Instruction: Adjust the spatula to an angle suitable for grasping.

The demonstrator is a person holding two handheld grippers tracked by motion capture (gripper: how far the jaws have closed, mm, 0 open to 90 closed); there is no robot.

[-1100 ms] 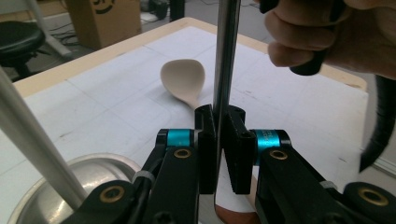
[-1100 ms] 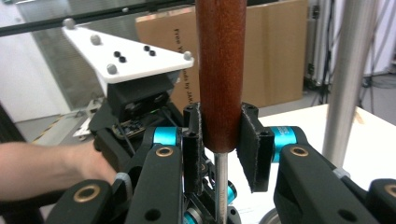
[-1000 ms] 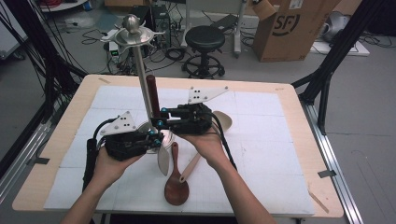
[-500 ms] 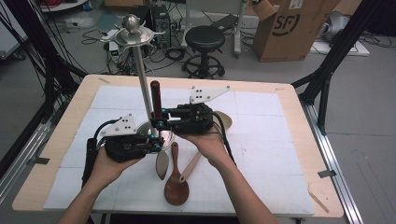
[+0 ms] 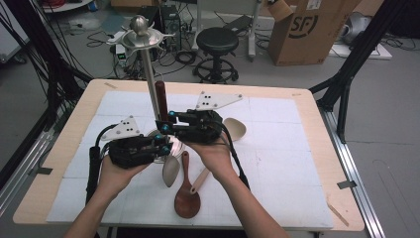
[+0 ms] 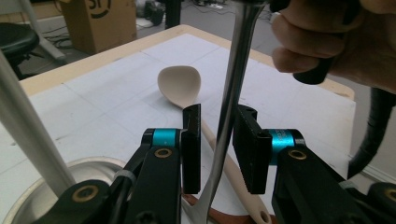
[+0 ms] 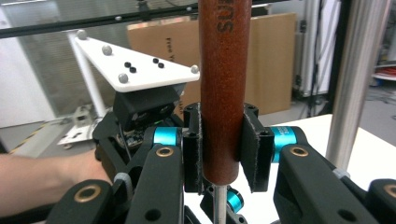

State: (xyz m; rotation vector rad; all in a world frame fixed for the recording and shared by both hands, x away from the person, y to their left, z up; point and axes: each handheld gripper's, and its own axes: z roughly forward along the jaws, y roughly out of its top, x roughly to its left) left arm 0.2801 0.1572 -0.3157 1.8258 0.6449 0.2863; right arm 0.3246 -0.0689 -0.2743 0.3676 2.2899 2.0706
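A metal spoon with a red-brown wooden handle [image 5: 160, 99] stands nearly upright beside the stand's pole [image 5: 147, 74], its bowl [image 5: 171, 171] hanging low over the table. My right gripper [image 5: 164, 122] is shut on the handle [image 7: 223, 84]; in the right gripper view [image 7: 222, 109] both pads press on it. My left gripper [image 5: 166, 141] is lower, at the spoon's steel shaft [image 6: 229, 102]. Its jaws have just been opening. In the left gripper view [image 6: 217, 112] the shaft stands between the pads with a gap on each side.
A pale wooden spoon [image 5: 235, 130] and a dark brown wooden spoon [image 5: 187, 198] lie on the white mat near my hands. The stand's round metal base [image 6: 28, 205] is right under the left gripper. Hooks ring the stand's top [image 5: 140, 37].
The red-brown handle stands slightly more upright than a second ago. Both hands are about where they were.
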